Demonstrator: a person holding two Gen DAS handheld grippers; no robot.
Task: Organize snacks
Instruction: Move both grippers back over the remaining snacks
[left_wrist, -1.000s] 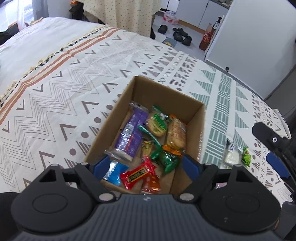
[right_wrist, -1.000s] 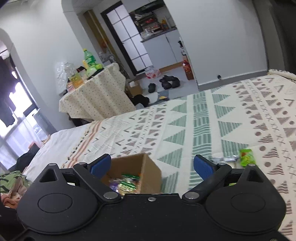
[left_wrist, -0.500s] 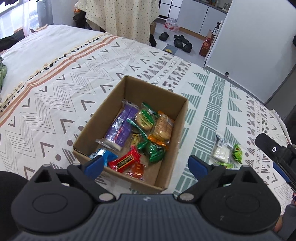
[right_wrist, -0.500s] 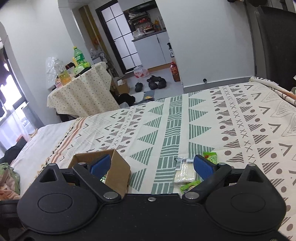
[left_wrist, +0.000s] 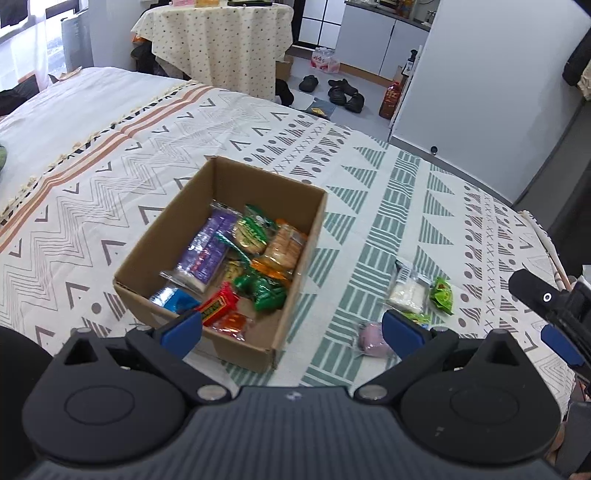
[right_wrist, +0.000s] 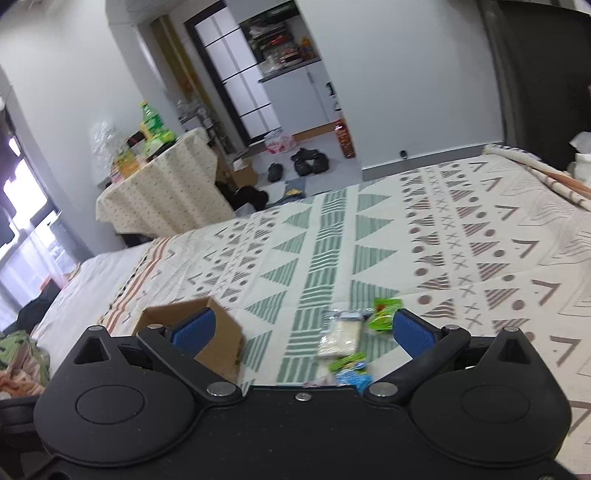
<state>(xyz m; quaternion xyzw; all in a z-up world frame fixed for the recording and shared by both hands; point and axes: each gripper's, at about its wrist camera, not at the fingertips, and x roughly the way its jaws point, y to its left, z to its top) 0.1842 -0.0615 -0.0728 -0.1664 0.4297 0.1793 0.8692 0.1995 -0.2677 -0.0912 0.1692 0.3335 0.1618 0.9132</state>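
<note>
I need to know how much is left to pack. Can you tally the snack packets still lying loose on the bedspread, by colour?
White: 1
Green: 2
Pink: 1
Blue: 1
Total: 5 loose packets, all beside the cardboard box, none between either gripper's fingers.

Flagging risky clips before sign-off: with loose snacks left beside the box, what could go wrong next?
1. The small green packet touches the clear packet of white crackers; a grab may catch both.
2. The pink round snack lies half hidden behind the left tool, so it may be missed.
</note>
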